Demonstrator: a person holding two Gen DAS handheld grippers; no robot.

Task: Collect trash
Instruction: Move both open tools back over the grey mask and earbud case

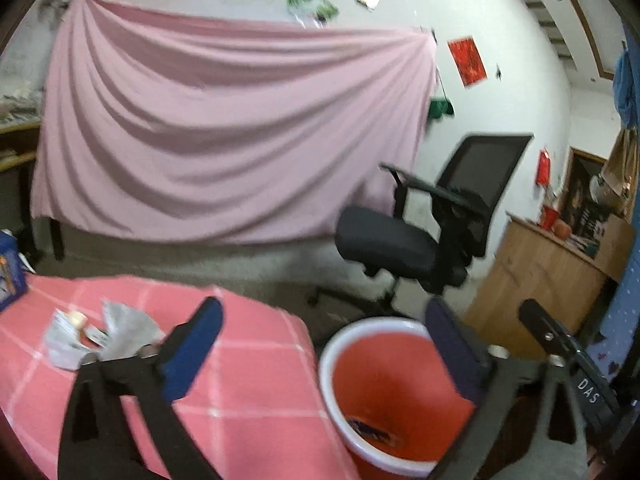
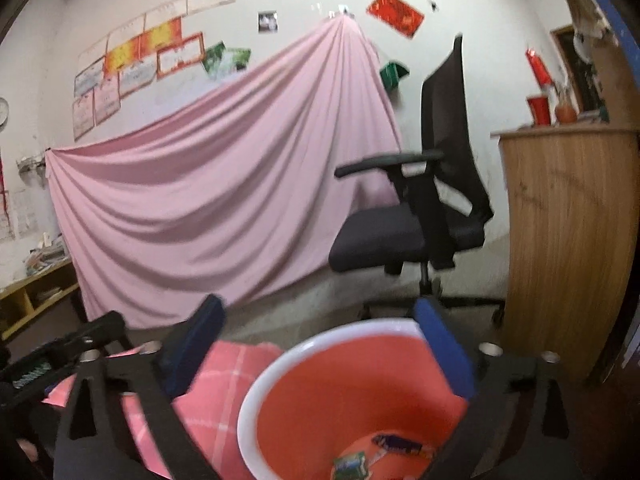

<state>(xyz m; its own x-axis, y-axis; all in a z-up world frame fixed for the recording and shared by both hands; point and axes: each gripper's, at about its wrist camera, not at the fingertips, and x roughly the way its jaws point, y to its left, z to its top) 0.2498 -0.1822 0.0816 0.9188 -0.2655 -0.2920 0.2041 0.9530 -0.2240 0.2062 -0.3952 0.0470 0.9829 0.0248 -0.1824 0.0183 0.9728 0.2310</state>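
An orange bucket with a white rim (image 1: 384, 396) stands on the floor beside the table with the pink checked cloth (image 1: 248, 392). Dark wrappers lie at its bottom (image 1: 372, 430). My left gripper (image 1: 324, 344) is open and empty, above the table edge and the bucket. Crumpled grey-white paper trash (image 1: 100, 336) lies on the cloth to its left. In the right wrist view my right gripper (image 2: 320, 344) is open and empty over the bucket (image 2: 340, 400), where wrappers (image 2: 384, 452) lie. The right gripper's body shows at the right of the left wrist view (image 1: 568, 356).
A black office chair (image 1: 420, 232) stands behind the bucket. A wooden cabinet (image 1: 548, 272) with red cups is at the right. A pink sheet (image 1: 224, 136) hangs along the back wall. A blue box (image 1: 8, 268) sits at the table's left edge.
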